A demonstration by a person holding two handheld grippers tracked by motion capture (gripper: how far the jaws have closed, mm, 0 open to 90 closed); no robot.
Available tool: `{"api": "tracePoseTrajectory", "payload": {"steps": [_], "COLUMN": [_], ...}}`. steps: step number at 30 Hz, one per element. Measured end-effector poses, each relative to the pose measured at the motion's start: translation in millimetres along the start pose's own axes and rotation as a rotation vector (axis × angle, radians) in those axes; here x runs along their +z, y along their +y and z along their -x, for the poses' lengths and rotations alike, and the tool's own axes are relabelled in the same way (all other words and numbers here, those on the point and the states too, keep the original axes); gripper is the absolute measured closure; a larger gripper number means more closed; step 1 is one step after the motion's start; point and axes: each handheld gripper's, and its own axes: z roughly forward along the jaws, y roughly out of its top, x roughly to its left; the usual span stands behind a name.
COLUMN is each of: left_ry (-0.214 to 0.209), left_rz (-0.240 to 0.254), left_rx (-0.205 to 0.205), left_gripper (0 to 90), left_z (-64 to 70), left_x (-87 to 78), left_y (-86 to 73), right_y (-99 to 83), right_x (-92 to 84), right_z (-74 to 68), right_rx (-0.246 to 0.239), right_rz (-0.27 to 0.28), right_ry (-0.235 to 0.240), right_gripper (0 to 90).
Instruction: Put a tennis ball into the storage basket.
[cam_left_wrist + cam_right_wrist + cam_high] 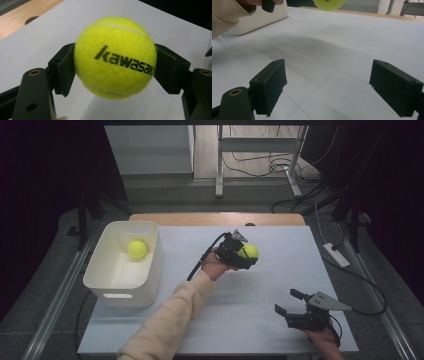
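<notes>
Above the worktop's (pixel 240 290) middle, toward its far edge: left claw (pixel 245 254) clamped on a tennis ball (pixel 115 57), fuzzy yellow-green, white seam, black lettering "kawasaki". Near right corner: right claw (pixel 289 303), jaws wide, holding nothing.

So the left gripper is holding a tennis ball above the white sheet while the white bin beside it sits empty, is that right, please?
Not quite: the white bin is not empty; the high view shows a second tennis ball lying inside it. The rest stands: the left gripper is shut on a tennis ball above the white sheet.
</notes>
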Motion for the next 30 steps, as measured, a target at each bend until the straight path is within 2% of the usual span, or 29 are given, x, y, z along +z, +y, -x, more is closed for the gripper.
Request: {"api": "tracePoseTrajectory", "payload": {"steps": [10,17,30], "left_ry": [0.01,0.028,0.029], "left_rz": [0.019,0.044,0.068], "left_rx": [-0.006,0.007,0.005], "left_gripper": [26.6,26.6,26.6], "left_z": [-0.1,0.5,0.2], "left_x": [-11.7,-22.0,-33.9], "left_y": [-2.7,-3.7,-7.7], "right_y": [-0.1,-0.3,-0.5], "right_x": [0.3,0.5,0.7], "right_z": [0.0,-0.2,-0.2], "right_rx": [-0.002,-0.001,-0.002], "right_rz": [-0.003,-0.005,-0.008], "right_ry": [0.001,0.002,-0.001], "right_gripper": [13.9,13.9,13.9]}}
